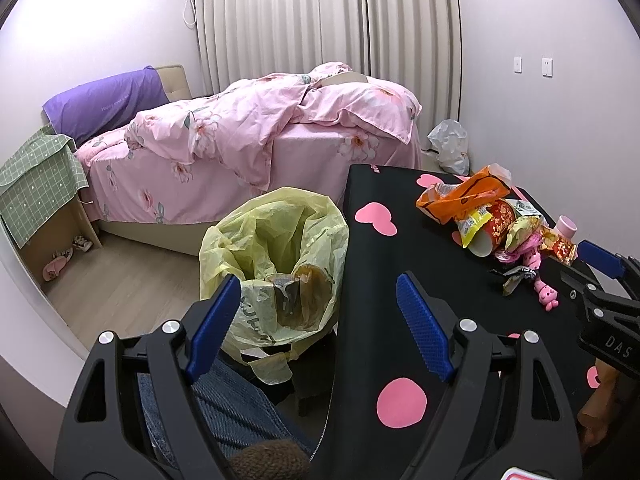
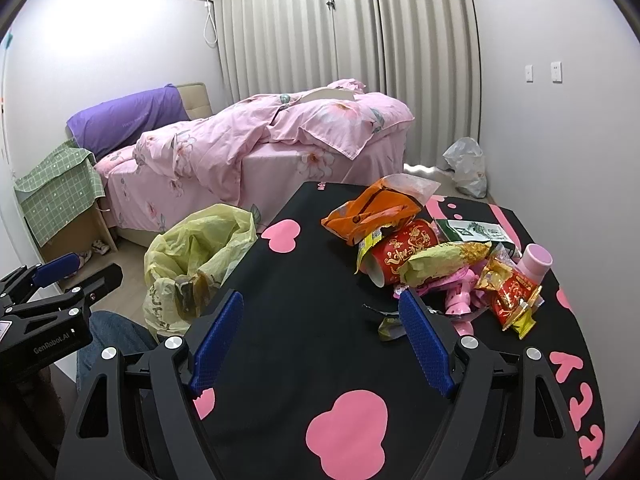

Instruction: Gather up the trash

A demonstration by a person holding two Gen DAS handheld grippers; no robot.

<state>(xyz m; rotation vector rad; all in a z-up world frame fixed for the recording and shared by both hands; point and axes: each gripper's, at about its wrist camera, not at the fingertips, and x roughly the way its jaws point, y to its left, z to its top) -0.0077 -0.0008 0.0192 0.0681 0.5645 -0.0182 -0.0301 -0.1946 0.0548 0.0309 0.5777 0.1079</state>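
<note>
At lower centre of the left wrist view, the left gripper (image 1: 318, 320) hangs with its blue fingers spread wide and nothing between them, straddling the left edge of a black table (image 1: 460, 280) dotted with pink shapes. Just beyond its left finger, at centre frame, a bin (image 1: 276, 256) lined with a yellow bag stands on the floor against the table's side, its mouth open and brownish waste visible at the bottom. Denim-clad legs (image 1: 236, 404) of a person show beneath the gripper.

Right of centre in the right wrist view, the trash pile (image 2: 432, 256) lies on the table: an orange bag (image 2: 368, 210) farthest back, a red paper cup (image 2: 404, 252) on its side, a green-and-gold wrapper (image 2: 440, 260) across it, red and gold packets (image 2: 510, 300), a pink cup (image 2: 536, 260) at the far right, and pink toy pieces (image 2: 460, 300) among them. A dark wrapper (image 2: 386, 320) sits just left of the right finger's tip. The right gripper (image 2: 320, 316), lower centre, is also wide open and empty, hovering over bare tablecloth near the pile.

Across the upper half of both frames, a bed (image 2: 256, 148) with a pink floral quilt fills the background, a purple pillow (image 2: 124, 120) at upper left, curtains (image 2: 340, 40) behind. A white plastic bag (image 2: 466, 166) slumps by the right wall.
</note>
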